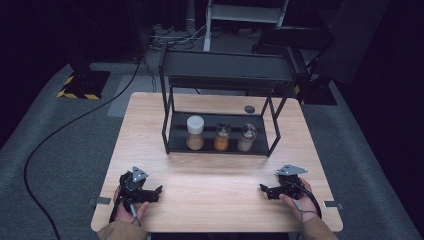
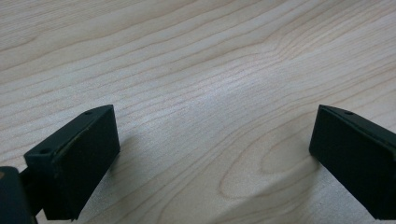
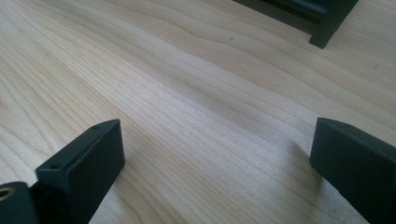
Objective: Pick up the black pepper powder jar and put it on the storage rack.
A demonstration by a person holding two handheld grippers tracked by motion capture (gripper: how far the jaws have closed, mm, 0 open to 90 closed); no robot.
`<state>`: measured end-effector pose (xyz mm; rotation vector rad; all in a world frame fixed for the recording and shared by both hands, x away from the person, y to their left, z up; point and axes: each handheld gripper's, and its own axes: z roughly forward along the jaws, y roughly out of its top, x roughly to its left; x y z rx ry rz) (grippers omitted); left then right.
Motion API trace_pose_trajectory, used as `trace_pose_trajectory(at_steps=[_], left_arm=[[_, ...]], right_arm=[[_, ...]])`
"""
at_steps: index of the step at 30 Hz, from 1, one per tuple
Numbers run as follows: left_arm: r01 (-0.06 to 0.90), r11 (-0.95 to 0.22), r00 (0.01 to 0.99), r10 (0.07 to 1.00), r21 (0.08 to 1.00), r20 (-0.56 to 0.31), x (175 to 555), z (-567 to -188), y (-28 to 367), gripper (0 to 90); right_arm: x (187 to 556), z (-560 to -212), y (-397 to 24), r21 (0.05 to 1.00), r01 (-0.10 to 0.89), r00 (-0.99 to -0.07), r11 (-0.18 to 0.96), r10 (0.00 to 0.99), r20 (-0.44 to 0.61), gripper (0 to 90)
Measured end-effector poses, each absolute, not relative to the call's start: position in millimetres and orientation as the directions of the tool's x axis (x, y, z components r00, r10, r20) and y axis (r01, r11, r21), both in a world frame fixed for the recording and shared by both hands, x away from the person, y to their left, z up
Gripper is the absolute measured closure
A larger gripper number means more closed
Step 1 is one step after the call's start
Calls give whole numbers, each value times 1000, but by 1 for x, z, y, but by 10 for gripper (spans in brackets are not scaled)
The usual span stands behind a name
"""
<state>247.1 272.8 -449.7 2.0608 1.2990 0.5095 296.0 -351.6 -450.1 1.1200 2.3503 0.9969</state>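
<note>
Both grippers rest low on the bare tabletop: left gripper at lower left of the high view, right gripper at lower right, each with jaws spread wide and nothing between them. Black rack stands at upper centre, its lower shelf holding three jars in a row: white-lidded jar, orange jar, pale jar. A rack leg shows at upper right of the right gripper view.

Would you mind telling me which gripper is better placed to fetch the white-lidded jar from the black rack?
Probably the left gripper: the white-lidded jar stands leftmost on the black rack. Both grippers are open and empty.
</note>
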Motion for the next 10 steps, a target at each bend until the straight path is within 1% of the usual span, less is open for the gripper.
trace_pose_trajectory(at_steps=[10], left_arm=[[651, -307, 437, 900, 695, -12, 247, -450, 273, 15]], right_arm=[[298, -450, -353, 722, 533, -633, 441, 774, -6, 16]])
